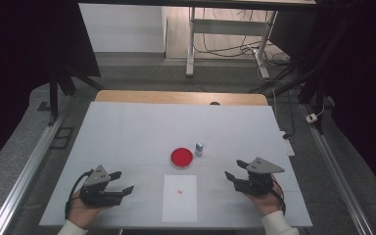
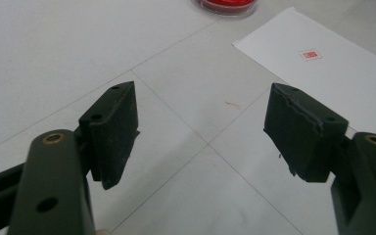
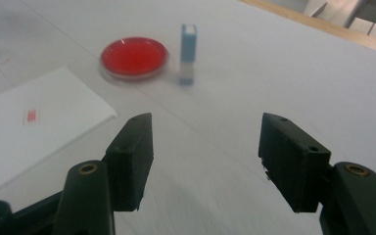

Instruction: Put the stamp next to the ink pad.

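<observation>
High view, both hand-held grippers – left [image 1: 122,182], right [image 1: 234,169] – released, bare table [image 1: 127,132] between, paper [image 1: 179,198] centred.

Right gripper [image 3: 205,132] at frame bottom, jaws wide apart, nothing between them, over white table [image 3: 274,63]. Red ink pad dish [image 3: 134,57] upper left of centre. Blue-and-white stamp [image 3: 188,54] upright just right of it, apart. White paper sheet [image 3: 34,127] at left edge, small red stamp mark [image 3: 31,115] on it.
</observation>
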The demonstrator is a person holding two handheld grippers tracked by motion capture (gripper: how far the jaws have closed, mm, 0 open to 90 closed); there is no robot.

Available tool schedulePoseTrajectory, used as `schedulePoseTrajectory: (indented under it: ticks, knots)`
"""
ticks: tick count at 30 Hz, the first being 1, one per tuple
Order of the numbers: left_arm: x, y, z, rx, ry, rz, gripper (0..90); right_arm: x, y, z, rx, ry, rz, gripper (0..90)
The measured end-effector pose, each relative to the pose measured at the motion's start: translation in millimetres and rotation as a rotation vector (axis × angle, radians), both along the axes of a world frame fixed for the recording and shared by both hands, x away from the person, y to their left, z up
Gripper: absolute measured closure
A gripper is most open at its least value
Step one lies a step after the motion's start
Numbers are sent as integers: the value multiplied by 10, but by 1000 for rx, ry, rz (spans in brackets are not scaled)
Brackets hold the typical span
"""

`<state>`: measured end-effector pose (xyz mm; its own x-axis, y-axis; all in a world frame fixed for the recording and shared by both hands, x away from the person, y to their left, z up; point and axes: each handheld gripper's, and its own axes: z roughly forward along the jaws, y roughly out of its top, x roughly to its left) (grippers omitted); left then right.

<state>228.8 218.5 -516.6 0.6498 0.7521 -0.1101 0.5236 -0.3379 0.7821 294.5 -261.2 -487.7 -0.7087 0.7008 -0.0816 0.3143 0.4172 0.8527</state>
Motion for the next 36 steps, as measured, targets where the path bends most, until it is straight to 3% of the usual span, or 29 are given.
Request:
schedulePoseTrajectory:
  ticks: [10, 19, 36]
  knots:
    - [16, -31, -24, 9, 9, -3, 279, -139, -454, -164, 8, 19, -33, 375]
    - [25, -48, -56, 16, 17, 1, 273, -135, -348, -142, -8, -17, 1, 358]
    - [28, -46, -59, 19, 14, 3, 272, -127, -360, -150, 2, -13, 1, 356]
